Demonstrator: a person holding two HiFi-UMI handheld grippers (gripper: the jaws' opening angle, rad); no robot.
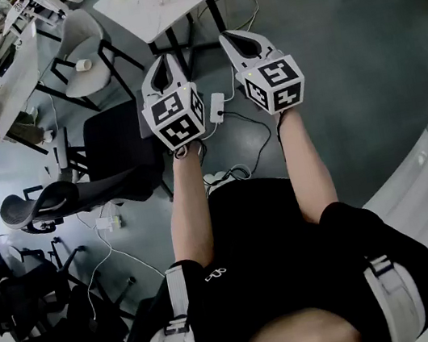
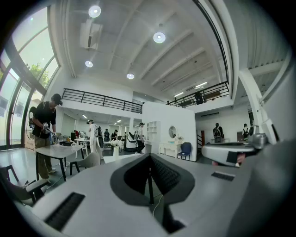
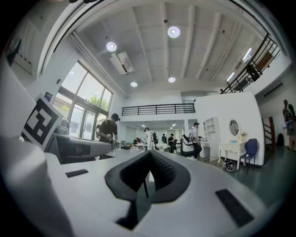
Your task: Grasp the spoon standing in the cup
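No spoon or cup can be made out in any view. In the head view both grippers are held out in front of the person, above the grey floor. My left gripper has its jaws pressed together with nothing between them. The right gripper is likewise shut and empty. The left gripper view looks level across a large hall, with the dark pads meeting in a line. The right gripper view shows the same, its pads closed. Each gripper shows at the edge of the other's view.
A white table stands just beyond the gripper tips, a grey chair to its left. Black office chairs crowd the left side. A power strip and cables lie on the floor. Several people stand far off in the hall.
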